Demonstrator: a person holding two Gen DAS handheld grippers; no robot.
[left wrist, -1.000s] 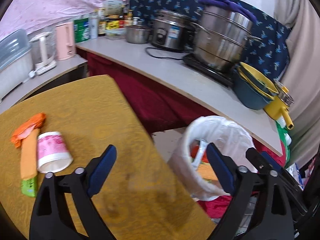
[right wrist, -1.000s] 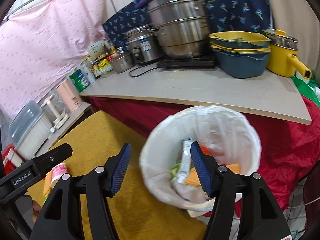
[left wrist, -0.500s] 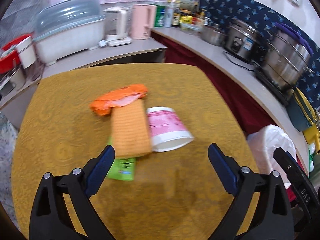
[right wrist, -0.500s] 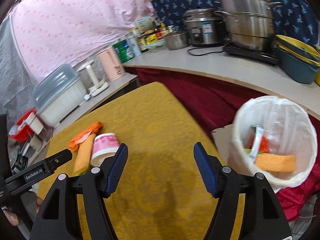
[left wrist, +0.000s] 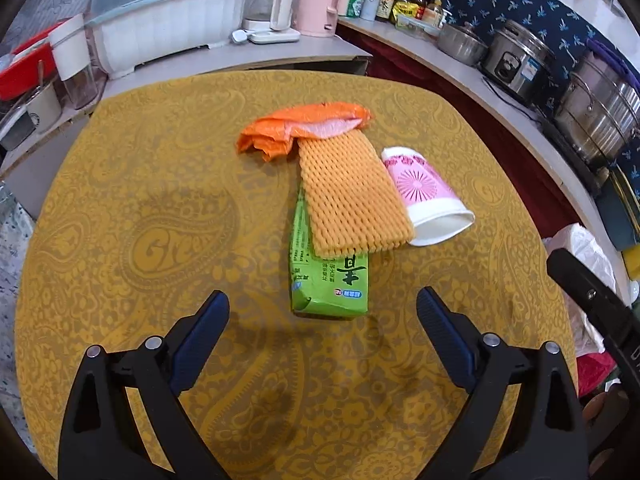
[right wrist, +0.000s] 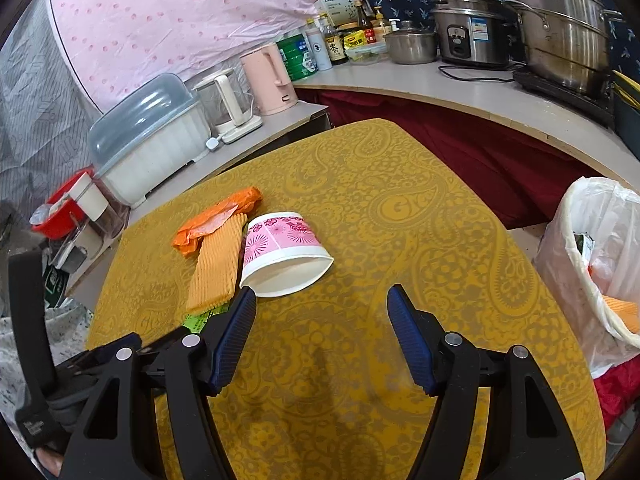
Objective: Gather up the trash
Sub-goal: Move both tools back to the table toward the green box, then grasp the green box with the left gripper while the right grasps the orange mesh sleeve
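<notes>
Yellow paisley tablecloth (left wrist: 160,248) covers the work surface, and both views look down on it from the near edge. Left gripper (left wrist: 322,312): fingers wide apart, nothing between them, poised just short of the green carton (left wrist: 332,284). Right gripper (right wrist: 320,312): fingers also spread and empty, with the left pad close to the rim of the paper cup (right wrist: 286,258).

Change noted: a second ago both cameras faced the lined bin (right wrist: 596,264) with waste inside it; both have since swung across to the table, and the remaining pile now sits centred ahead of the left gripper. Judgement: one drop-off is finished and the next pick-up is beginning, so the task is only partly done.

Remaining trash lies in one overlapping cluster mid-table. Nearest is the green carton, flat. An orange foam net (left wrist: 352,196) lies over its far end. The pink paper cup lies on its side touching the net's right edge, mouth toward the cameras. Farthest is a crumpled orange bag (left wrist: 304,128), whose edge appears to overlap the net's top, though the join is hard to read.

Clearance: bare cloth surrounds the cluster on all sides, well clear of the table edges. The bin stands off the table's right edge, below tabletop level, beside the red-skirted counter (right wrist: 460,92); carry paths to it look unobstructed
</notes>
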